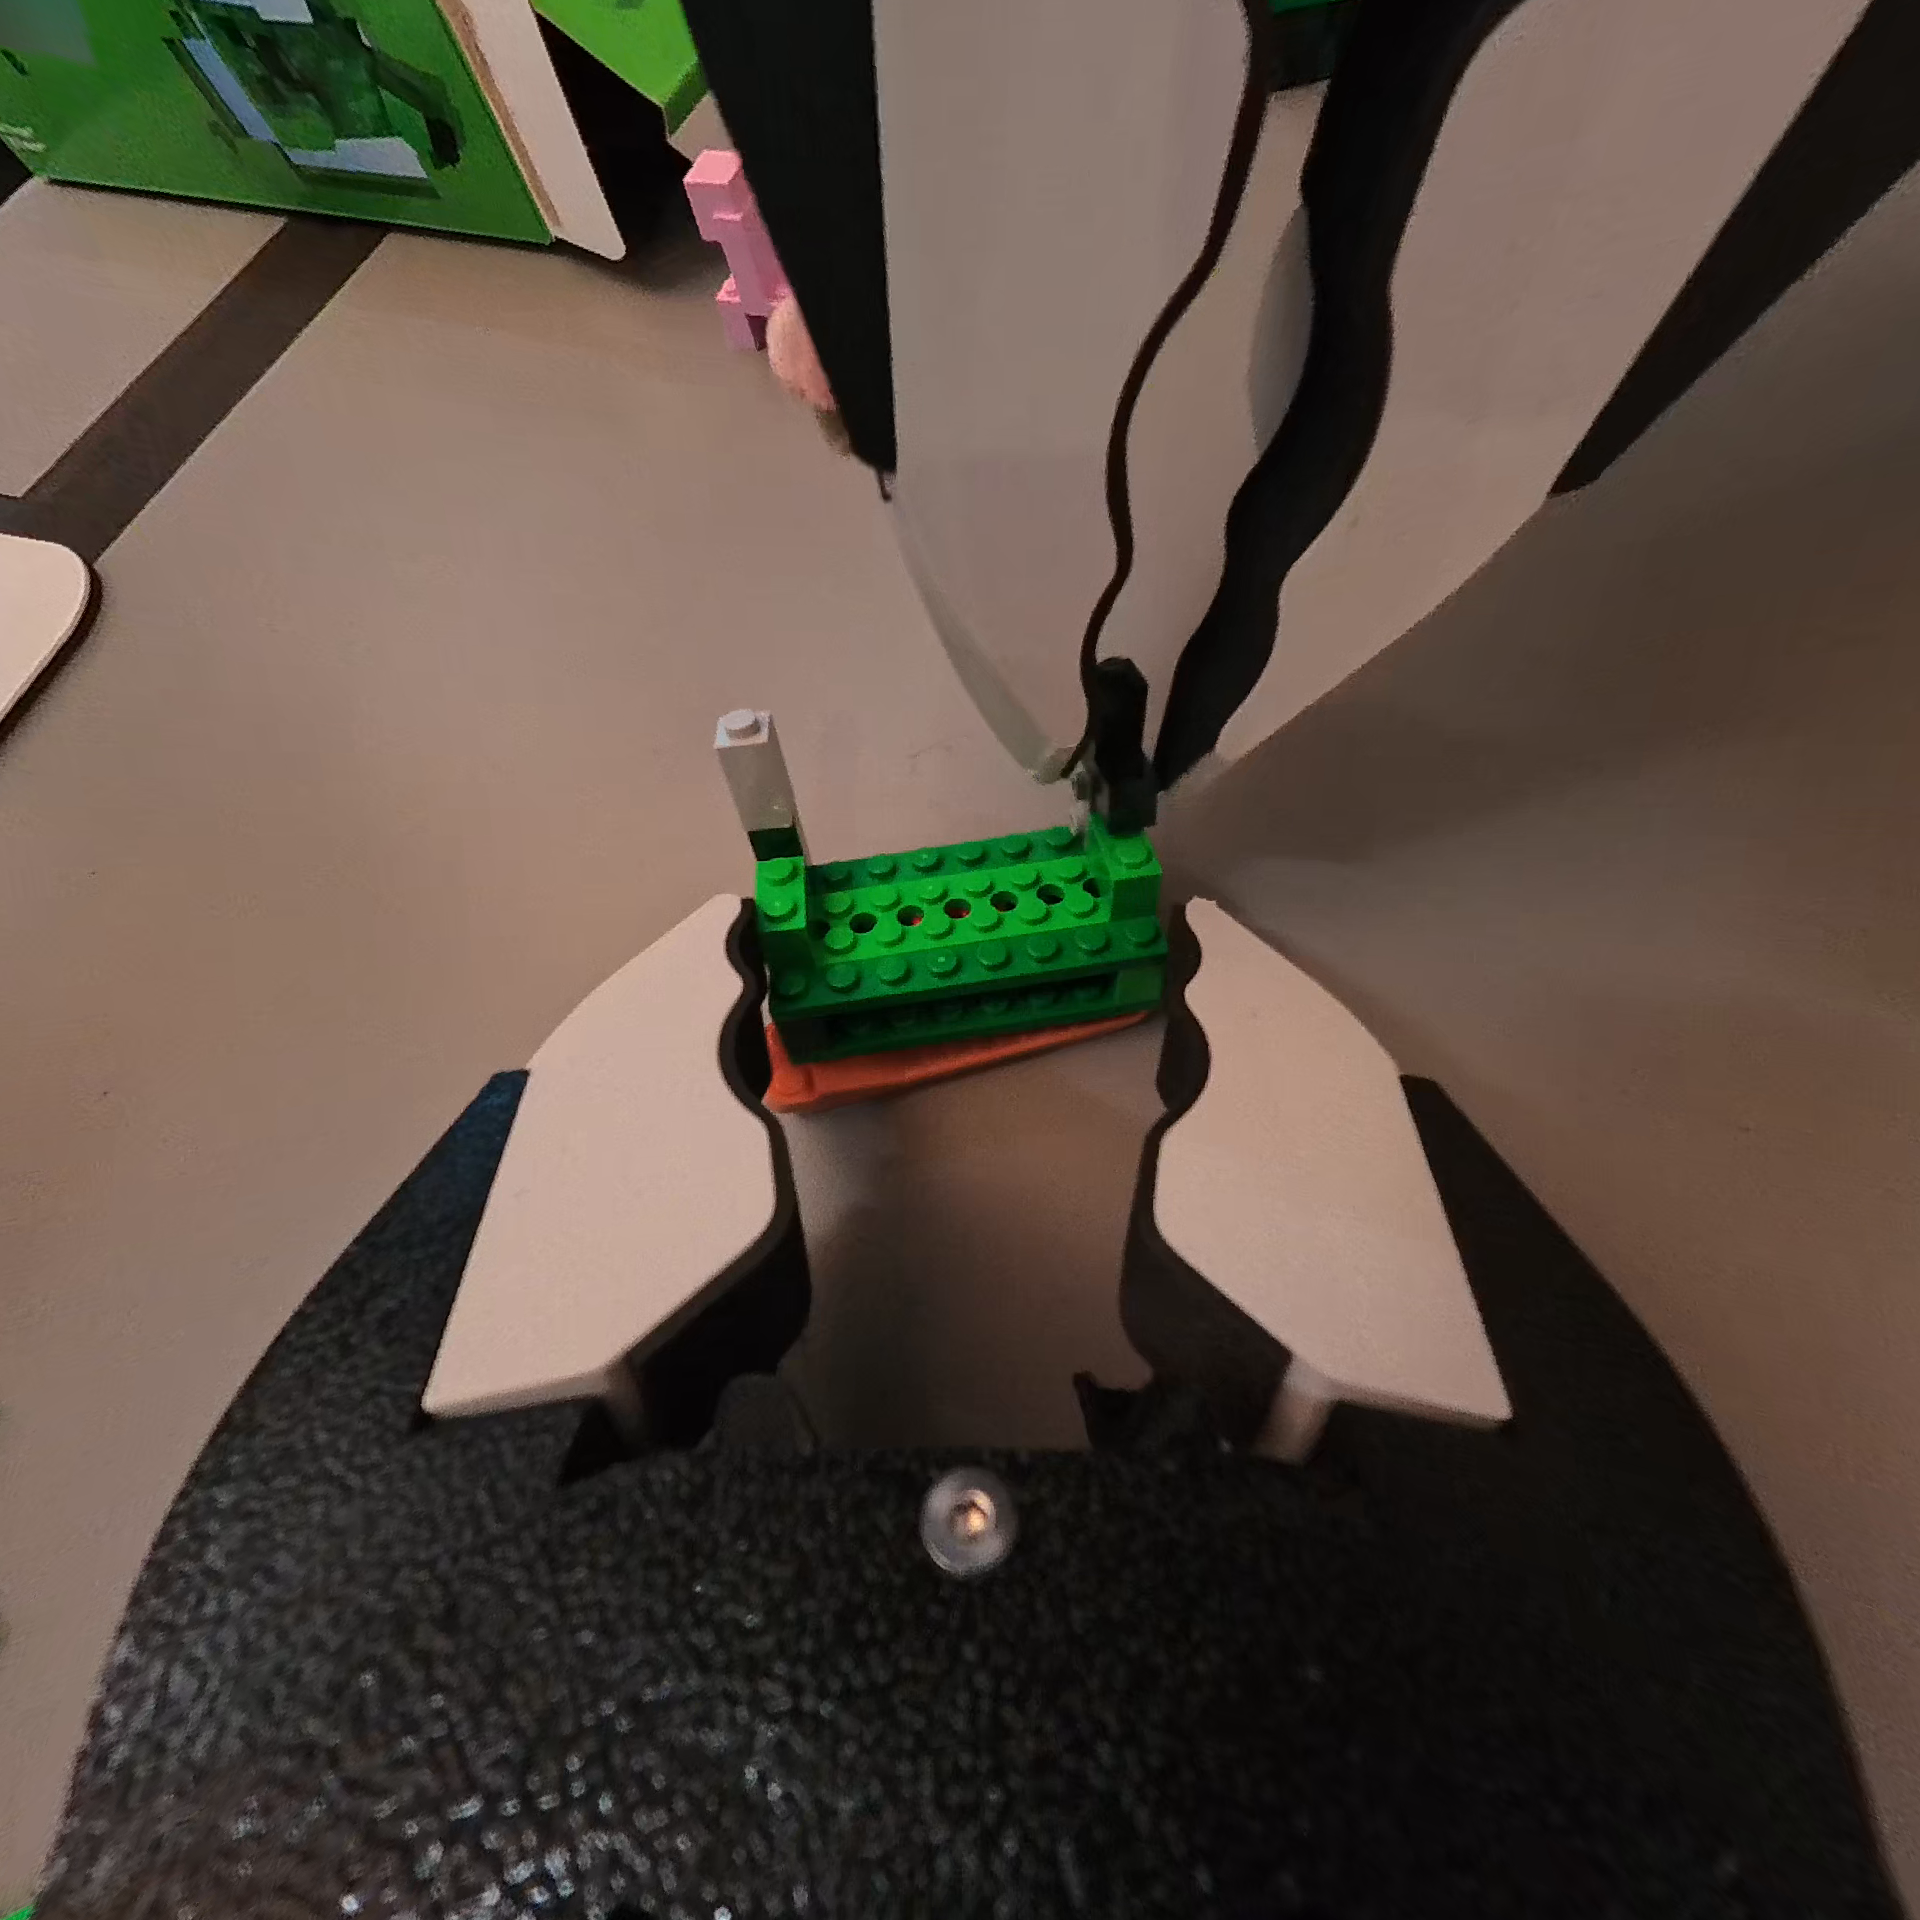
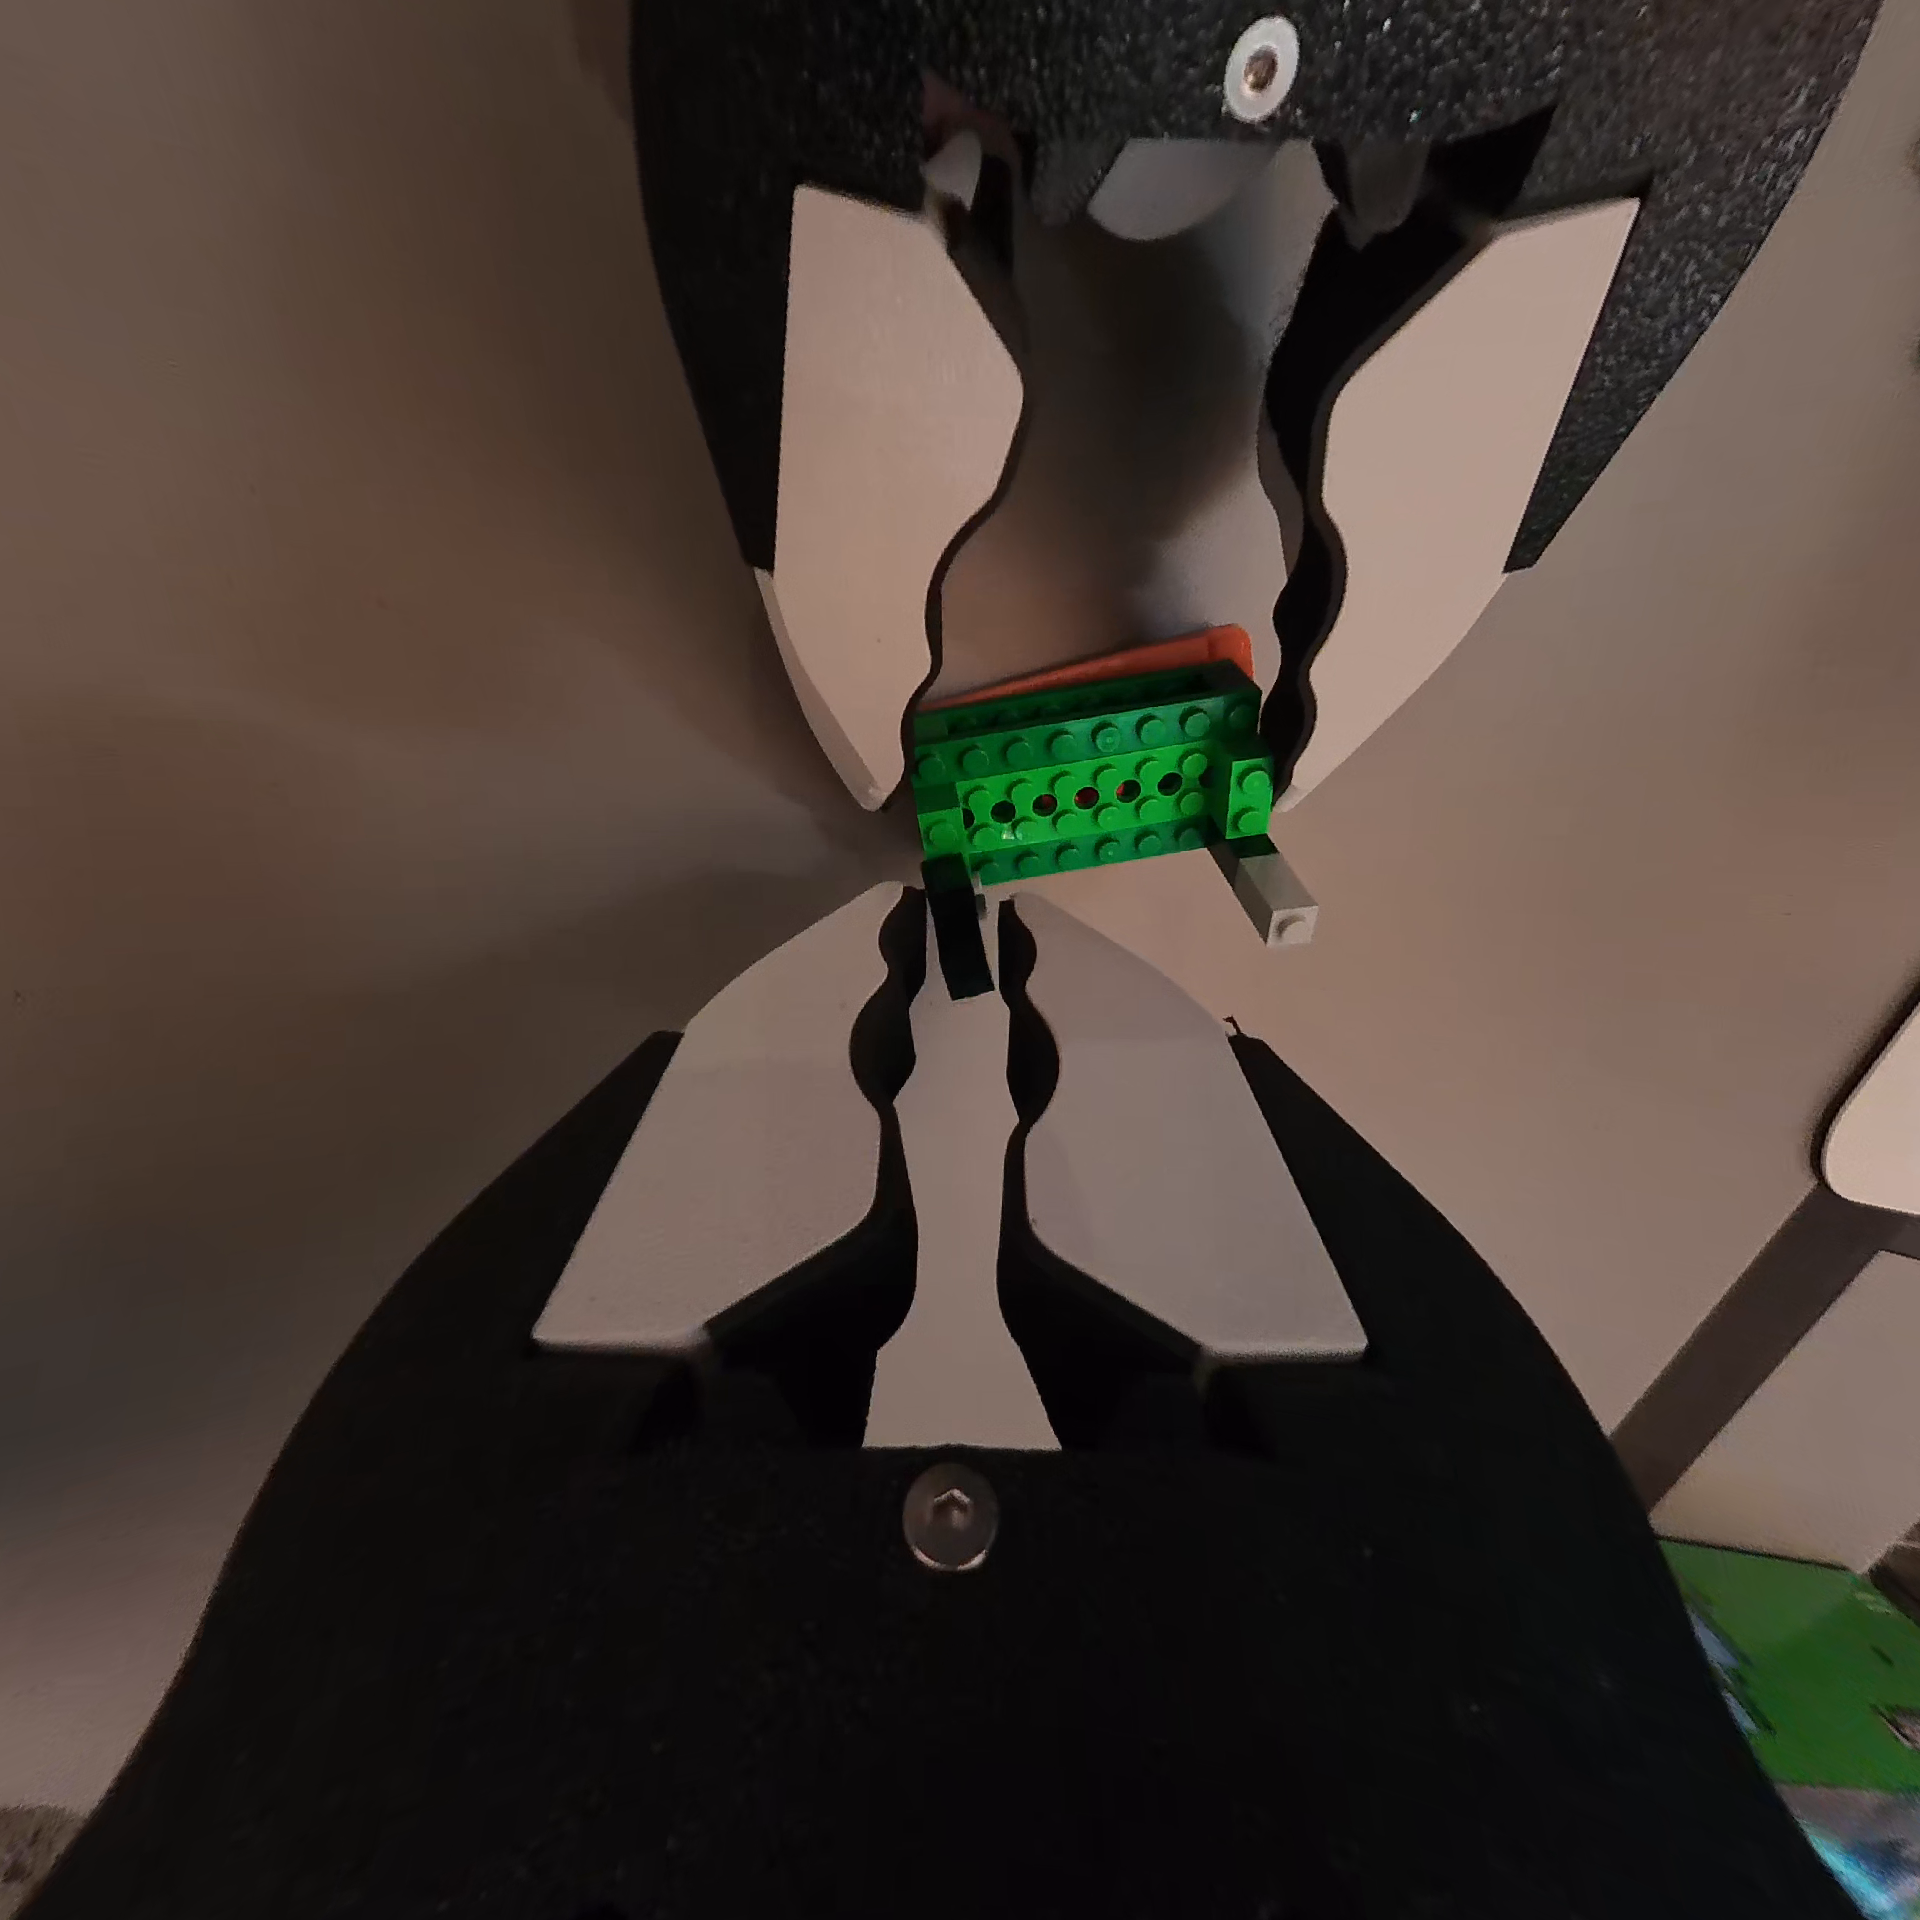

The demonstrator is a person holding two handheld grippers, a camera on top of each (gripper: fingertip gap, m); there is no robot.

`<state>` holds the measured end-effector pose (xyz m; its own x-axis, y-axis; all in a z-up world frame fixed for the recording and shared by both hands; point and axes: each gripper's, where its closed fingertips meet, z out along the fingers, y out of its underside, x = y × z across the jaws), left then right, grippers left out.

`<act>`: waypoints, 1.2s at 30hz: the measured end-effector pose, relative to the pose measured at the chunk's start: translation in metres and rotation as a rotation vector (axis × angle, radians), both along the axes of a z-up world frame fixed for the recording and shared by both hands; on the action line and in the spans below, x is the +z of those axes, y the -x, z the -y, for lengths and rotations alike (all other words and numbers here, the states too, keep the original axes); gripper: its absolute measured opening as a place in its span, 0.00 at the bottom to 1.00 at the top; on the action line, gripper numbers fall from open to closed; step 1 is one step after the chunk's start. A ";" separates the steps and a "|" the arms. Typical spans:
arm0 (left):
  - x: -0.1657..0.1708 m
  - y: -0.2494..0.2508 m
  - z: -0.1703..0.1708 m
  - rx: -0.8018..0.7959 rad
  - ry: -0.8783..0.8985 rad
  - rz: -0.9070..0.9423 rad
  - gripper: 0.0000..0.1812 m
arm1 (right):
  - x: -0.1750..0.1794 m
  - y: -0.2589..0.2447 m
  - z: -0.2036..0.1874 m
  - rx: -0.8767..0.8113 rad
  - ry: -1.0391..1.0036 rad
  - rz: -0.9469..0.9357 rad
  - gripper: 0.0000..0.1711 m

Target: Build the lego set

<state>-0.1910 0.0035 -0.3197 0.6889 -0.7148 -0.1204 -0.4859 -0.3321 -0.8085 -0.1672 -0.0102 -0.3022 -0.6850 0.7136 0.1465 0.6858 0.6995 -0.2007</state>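
Note:
A green Lego build [image 1: 956, 925] with studs and a row of holes lies on an orange flat piece [image 1: 935, 1070] on the table. A grey pillar brick [image 1: 758, 774] stands on its far left corner. My left gripper [image 1: 961, 935] is shut on the build, one finger on each end. My right gripper [image 2: 958, 914] is shut on a dark pillar brick [image 2: 961, 945] and holds it on the build's [image 2: 1091, 790] other corner. In the left wrist view the right gripper [image 1: 1112, 774] comes down from above with the dark brick [image 1: 1122, 727]. The grey pillar [image 2: 1273, 894] also shows in the right wrist view.
A green set box [image 1: 260, 104] stands at the far left, with a pink Lego figure [image 1: 743, 249] next to it. A white board edge [image 1: 31, 613] lies at the left. In the right wrist view a white board [image 2: 1881, 1132] and the box [image 2: 1818, 1662] sit at the right. The grippers are tip to tip, or close to it.

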 end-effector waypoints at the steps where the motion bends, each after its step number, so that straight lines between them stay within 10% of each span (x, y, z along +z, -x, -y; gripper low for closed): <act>1: 0.000 0.000 0.000 0.000 0.000 0.000 0.41 | -0.001 -0.001 0.000 0.001 -0.003 0.002 0.07; 36: -0.001 0.000 -0.001 0.008 -0.001 -0.001 0.41 | 0.017 -0.005 0.002 -0.026 -0.029 -0.173 0.09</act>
<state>-0.1914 0.0041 -0.3203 0.6942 -0.7094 -0.1218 -0.4841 -0.3349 -0.8084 -0.1621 -0.0118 -0.2850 -0.6287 0.7249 0.2814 0.6608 0.6888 -0.2980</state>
